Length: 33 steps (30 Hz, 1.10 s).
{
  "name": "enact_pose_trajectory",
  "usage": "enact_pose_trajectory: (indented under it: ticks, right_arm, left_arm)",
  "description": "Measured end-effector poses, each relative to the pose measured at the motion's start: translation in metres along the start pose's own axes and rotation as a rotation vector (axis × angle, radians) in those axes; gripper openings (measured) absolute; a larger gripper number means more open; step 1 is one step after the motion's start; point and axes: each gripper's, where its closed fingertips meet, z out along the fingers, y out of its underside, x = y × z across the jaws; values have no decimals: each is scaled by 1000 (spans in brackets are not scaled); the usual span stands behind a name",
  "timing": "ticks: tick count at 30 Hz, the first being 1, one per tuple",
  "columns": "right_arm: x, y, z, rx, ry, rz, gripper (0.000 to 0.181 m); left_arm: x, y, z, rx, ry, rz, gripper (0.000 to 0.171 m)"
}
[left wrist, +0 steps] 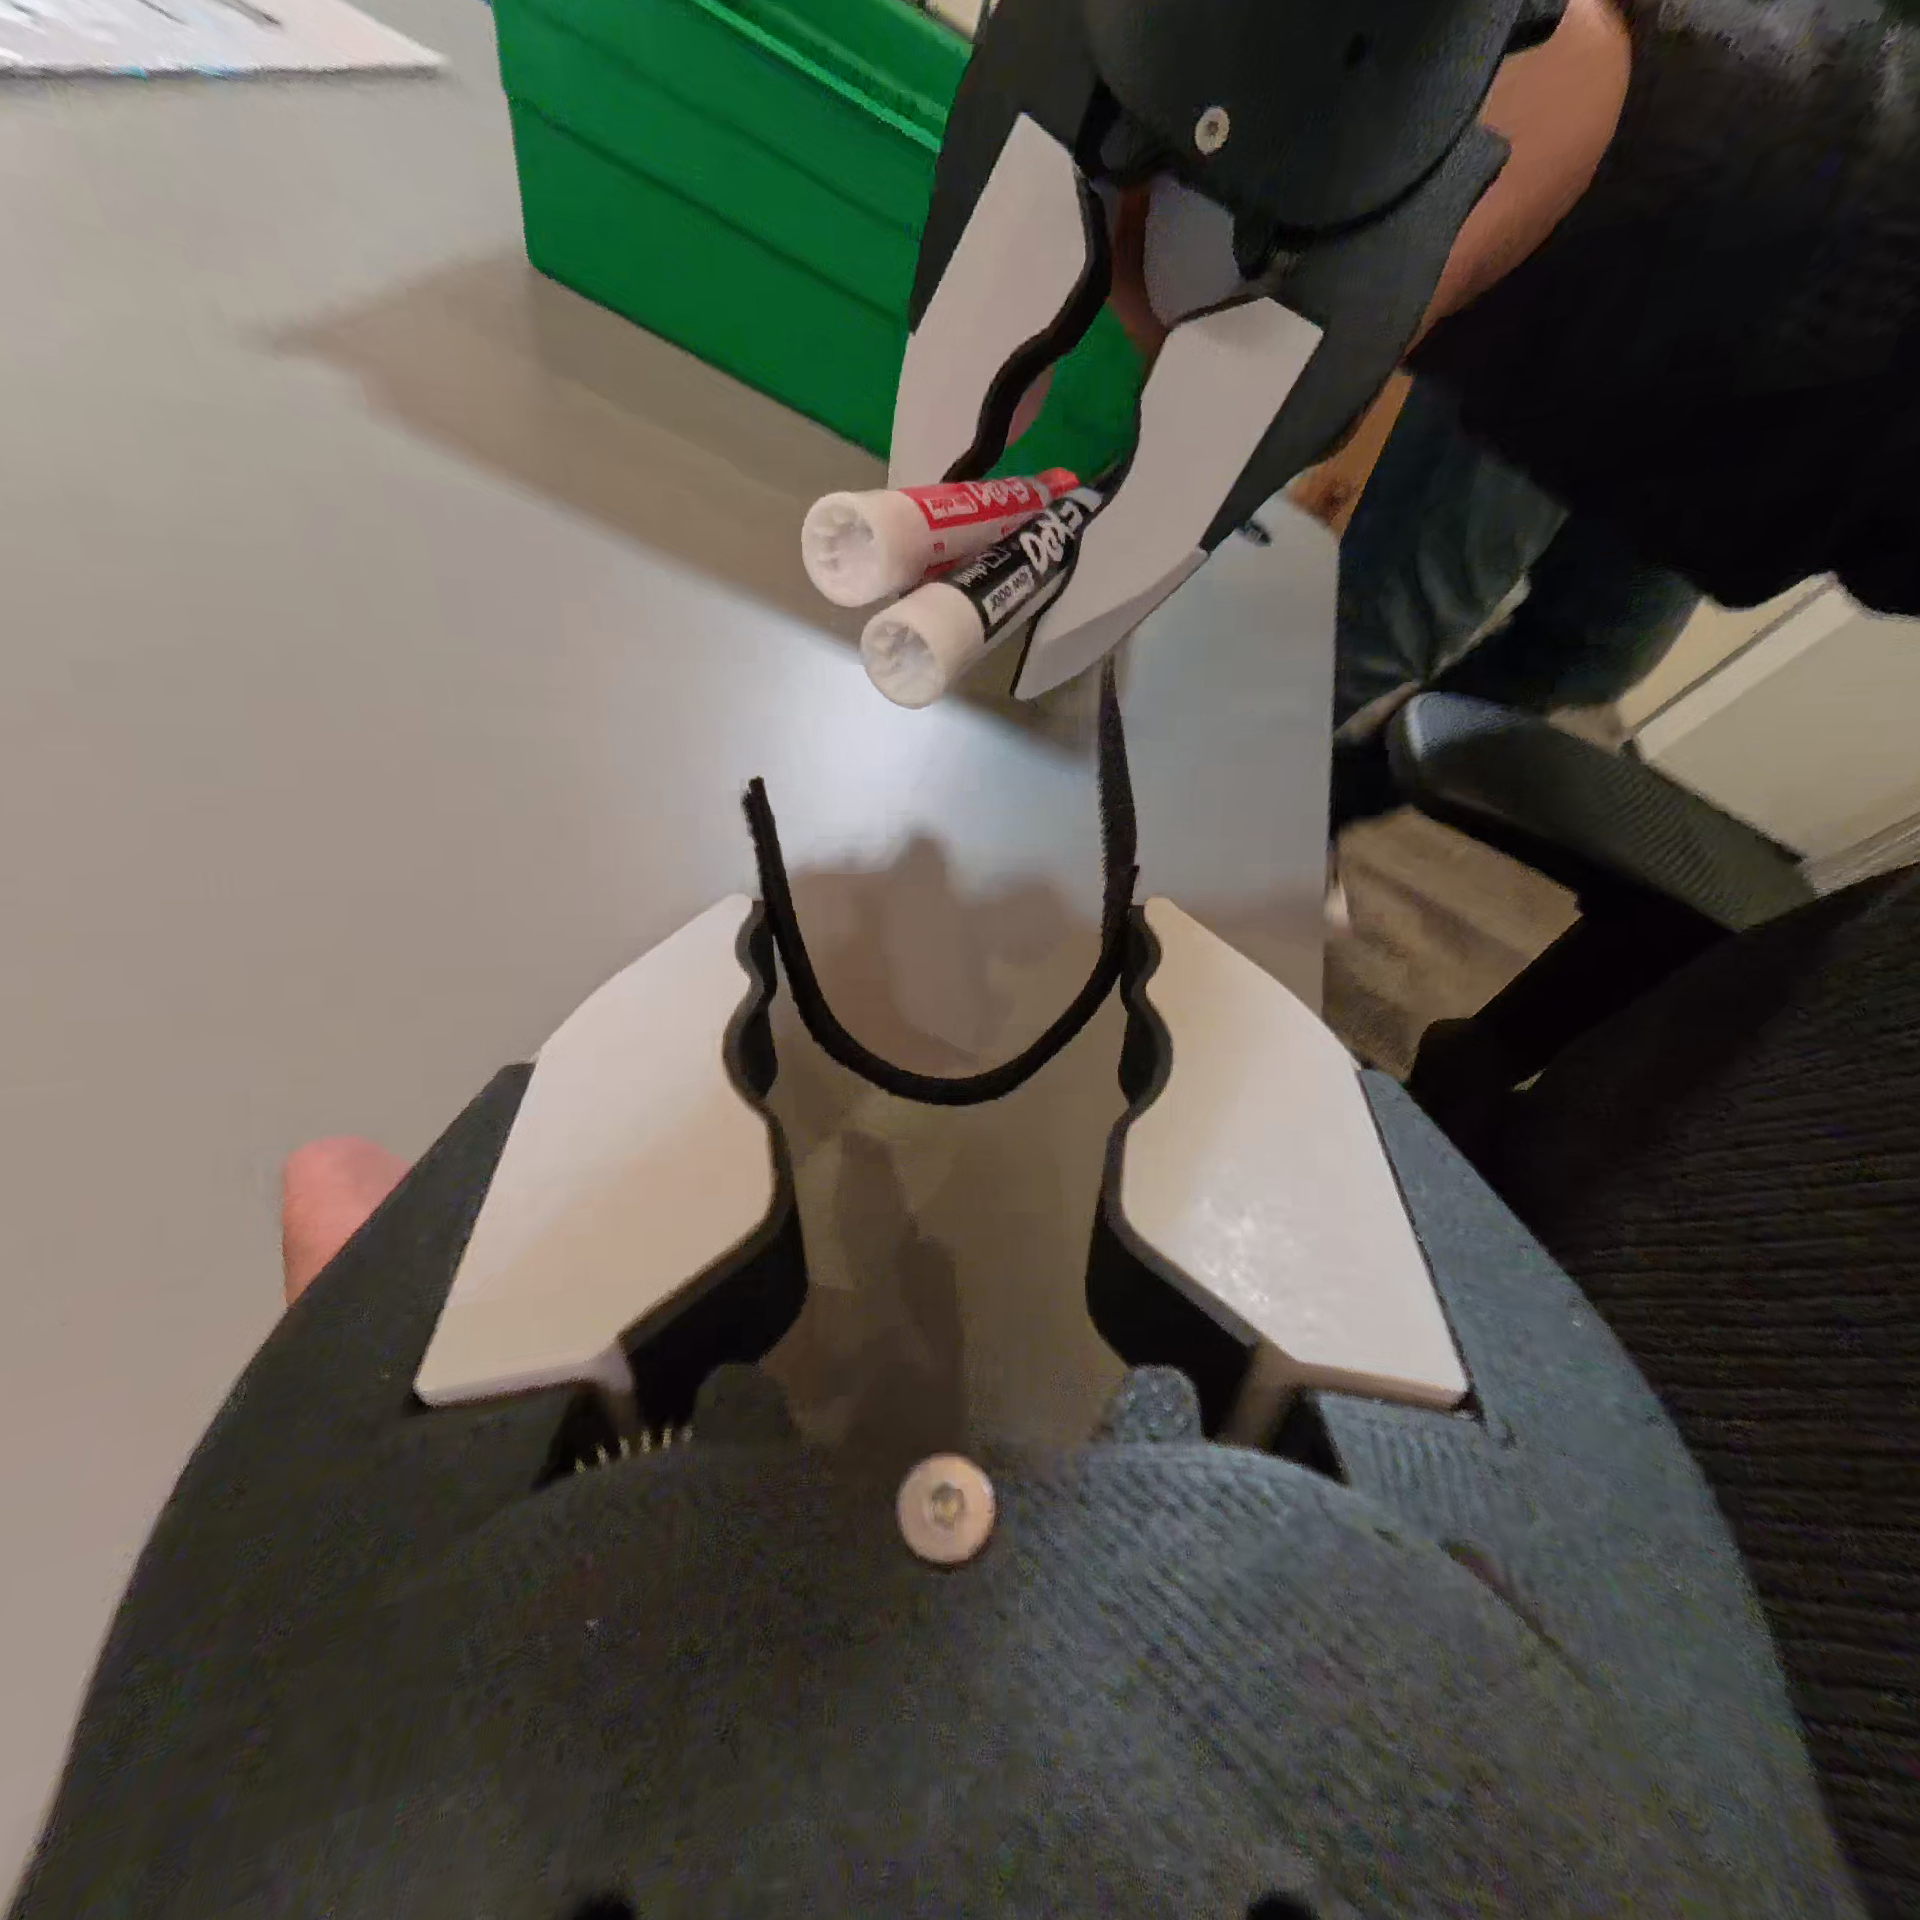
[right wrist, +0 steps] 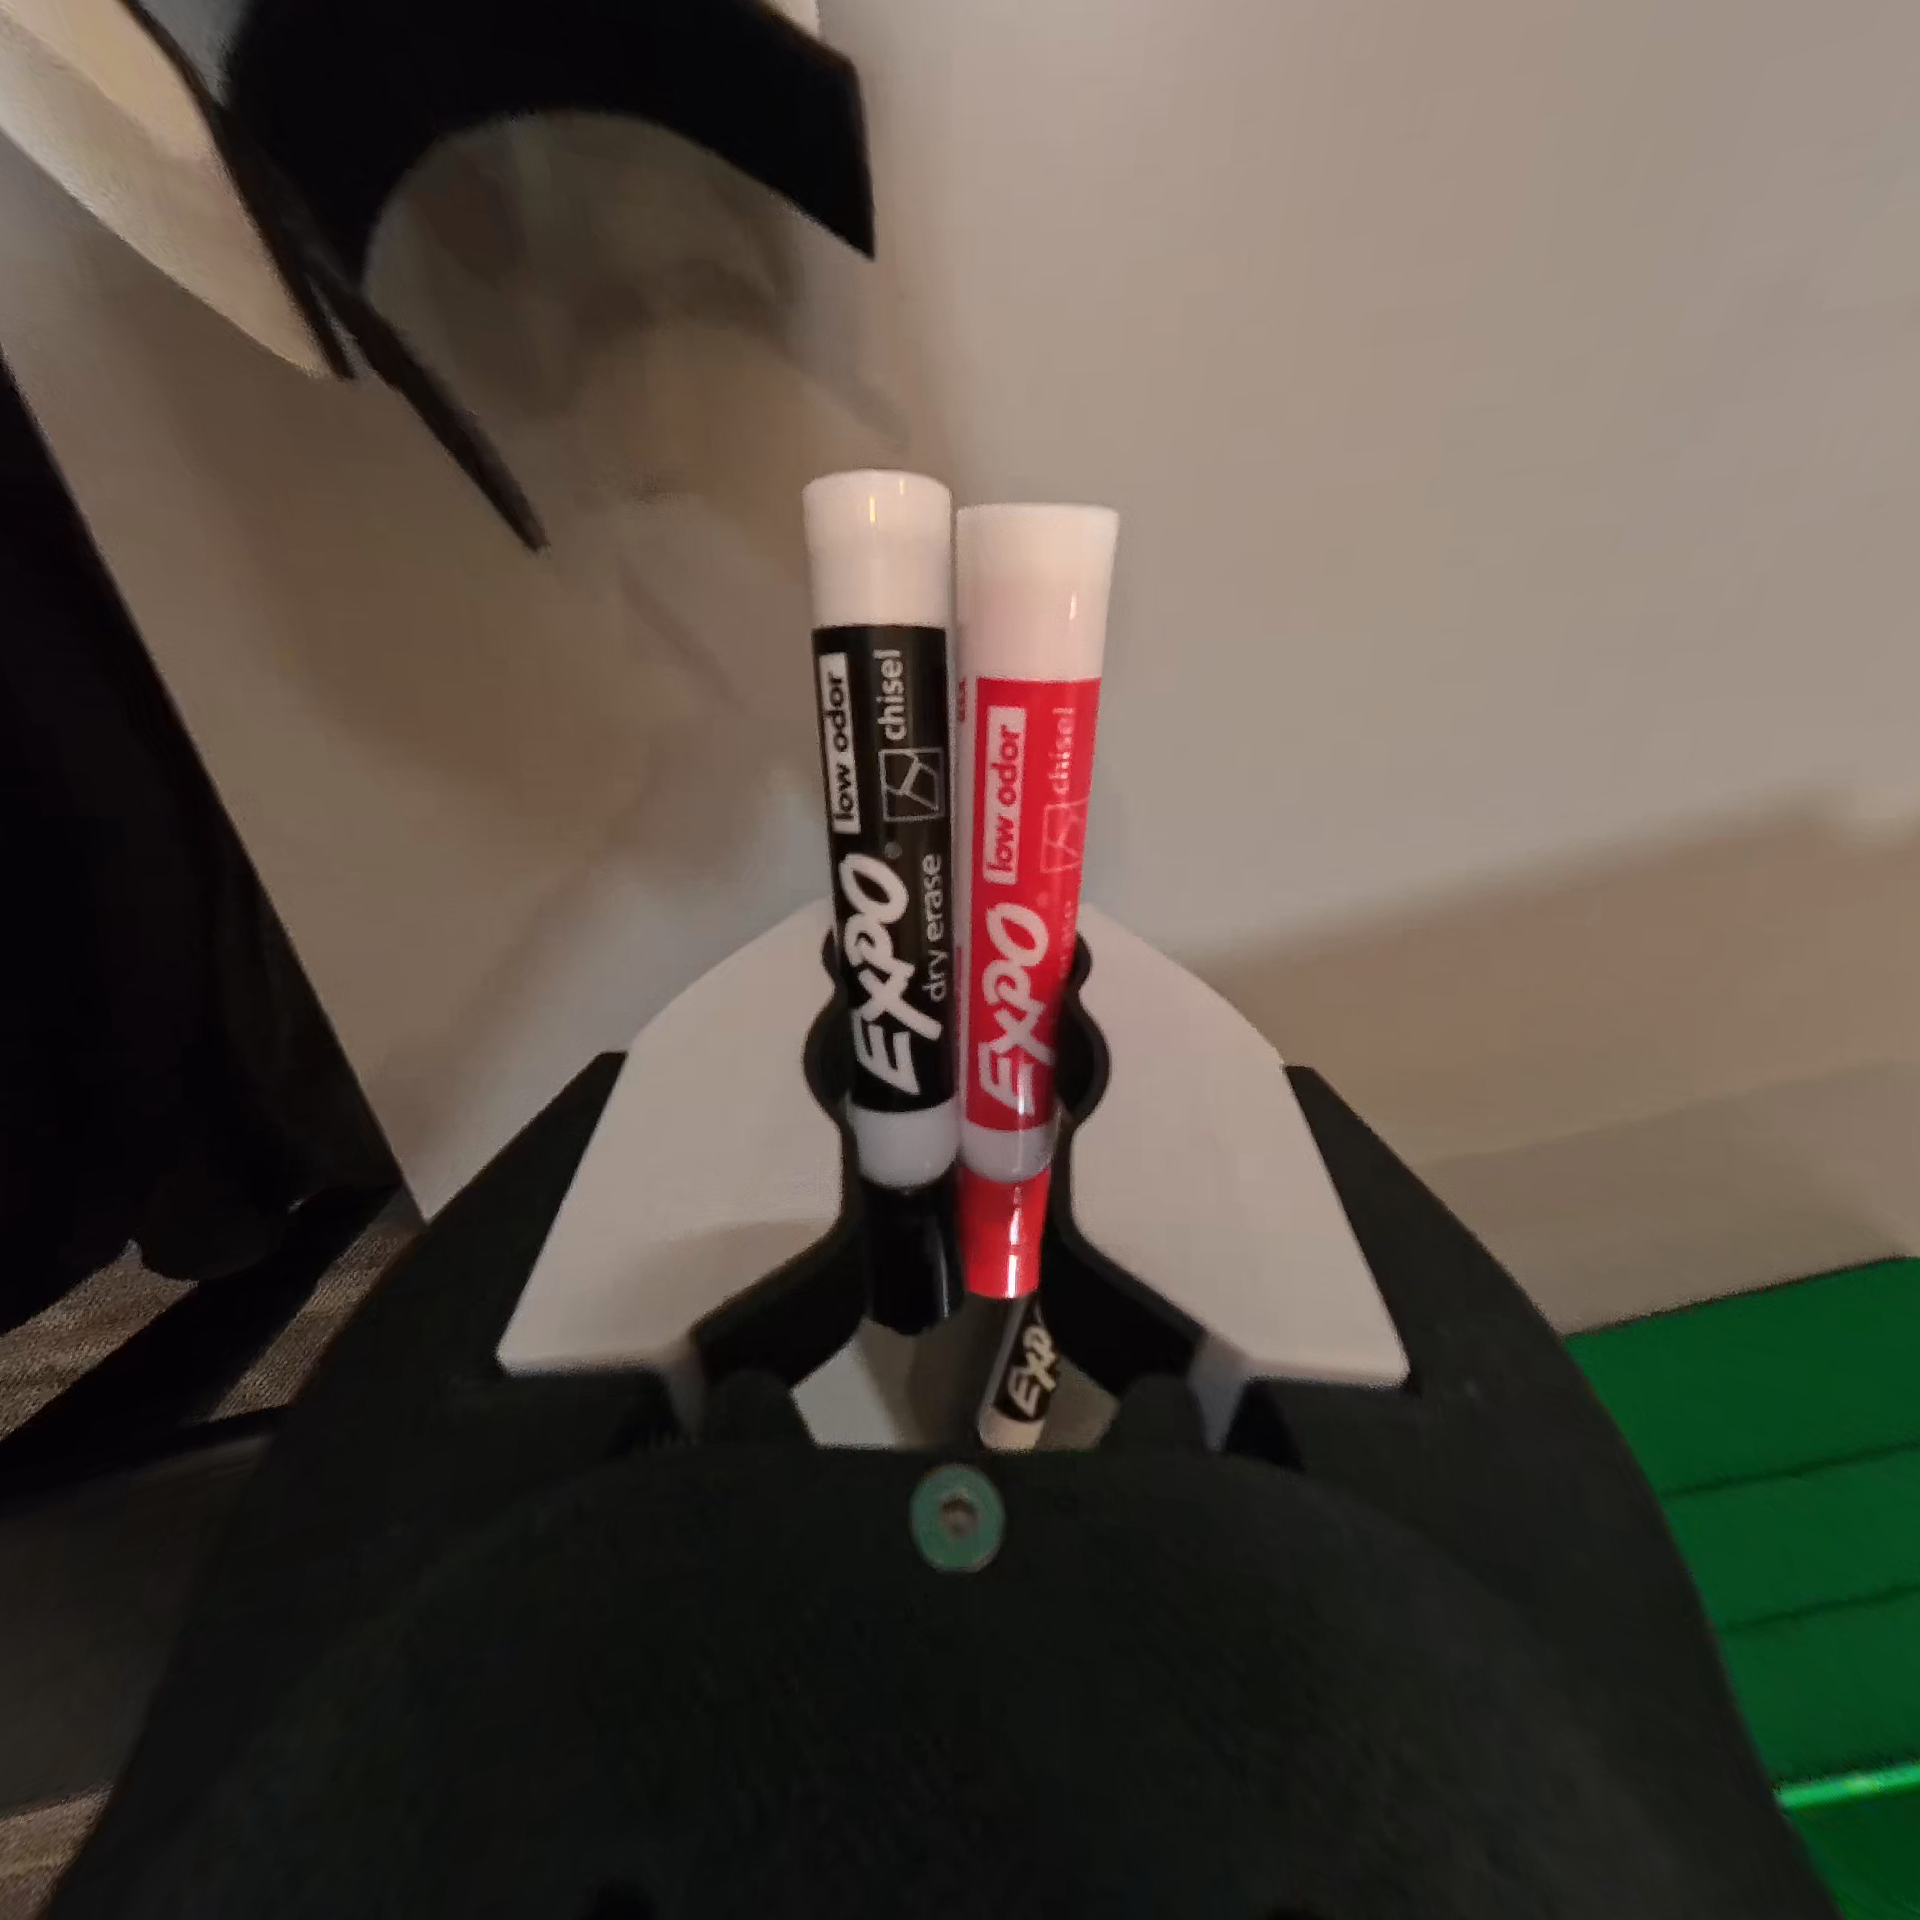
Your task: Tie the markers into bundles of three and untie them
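Note:
My right gripper (right wrist: 951, 935) is shut on a black marker (right wrist: 894, 831) and a red marker (right wrist: 1029, 831), white ends pointing away from the camera. Part of a third marker (right wrist: 1023, 1382) shows lower between the fingers. In the left wrist view the right gripper (left wrist: 982, 571) holds the black marker (left wrist: 966, 613) and the red marker (left wrist: 935, 525) above the table. A black strap (left wrist: 935, 1086) hangs from the markers and loops in a U between the fingers of my left gripper (left wrist: 948, 914), which is open. The strap's free end points up on the left.
A green bin (left wrist: 707, 187) stands on the pale table (left wrist: 312, 623) behind the markers; it also shows in the right wrist view (right wrist: 1745, 1455). A black office chair (left wrist: 1558, 810) stands past the table's right edge. A white sheet (left wrist: 156, 42) lies at the far left. About 11 cm separates my left fingertips from my right.

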Motion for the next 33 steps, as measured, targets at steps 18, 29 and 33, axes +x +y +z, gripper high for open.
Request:
enact_pose_trajectory:
  ticks: [18,29,33]
  right_arm:
    - [-71,-69,-20,198,-345,-42,37]
    - [-82,-71,-15,151,-367,-53,36]
    - [-84,-73,-16,158,-375,-41,37]
  left_arm:
    - [44,-53,-20,291,221,-54,69]
    - [48,-57,-19,325,226,-72,57]
    - [46,-58,-21,333,225,-74,49]
